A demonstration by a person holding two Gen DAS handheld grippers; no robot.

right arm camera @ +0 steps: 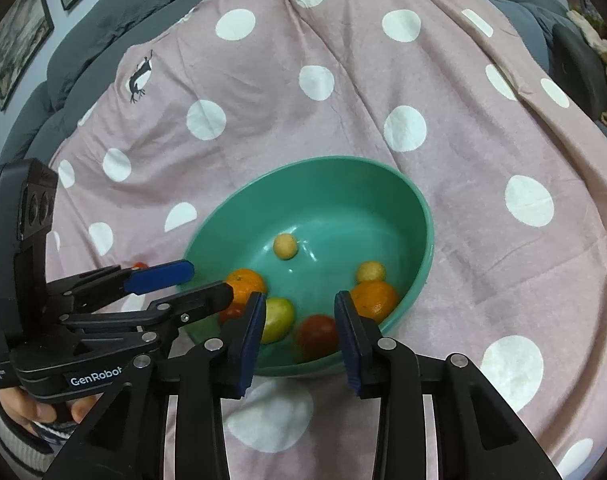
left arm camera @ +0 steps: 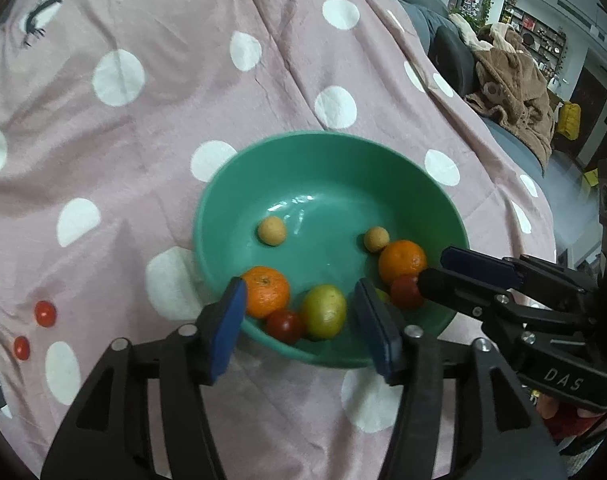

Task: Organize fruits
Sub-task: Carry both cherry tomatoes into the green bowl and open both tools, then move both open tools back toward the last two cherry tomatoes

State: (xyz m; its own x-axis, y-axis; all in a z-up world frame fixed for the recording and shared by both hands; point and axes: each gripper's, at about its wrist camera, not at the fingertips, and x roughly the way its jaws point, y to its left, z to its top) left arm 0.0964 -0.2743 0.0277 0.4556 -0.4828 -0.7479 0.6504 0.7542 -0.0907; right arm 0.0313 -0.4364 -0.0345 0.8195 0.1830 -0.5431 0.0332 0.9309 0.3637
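Note:
A green bowl [left arm camera: 303,148] [right arm camera: 423,216] stands on the pink dotted cloth. In it lie two oranges [left arm camera: 267,290] [left arm camera: 402,260], two small tan fruits [left arm camera: 271,231] [left arm camera: 376,239], a yellow-green fruit [left arm camera: 324,311] [right arm camera: 278,318] and two red tomatoes [left arm camera: 284,325] [left arm camera: 405,293]. My left gripper [left arm camera: 303,328] [right arm camera: 211,279] hangs open over the bowl's near rim, above the yellow-green fruit, gripping nothing. My right gripper [right arm camera: 299,340] [left arm camera: 433,268] reaches in from the right, jaws a little apart. A tomato [right arm camera: 317,336] lies in the bowl just beyond its tips, not pressed.
Two cherry tomatoes [left arm camera: 45,314] [left arm camera: 22,347] lie on the cloth left of the bowl. A grey sofa [right arm camera: 115,20] runs behind the cloth, with a brown blanket [left arm camera: 515,80] on it at the right. A hand [right arm camera: 43,410] holds the left gripper.

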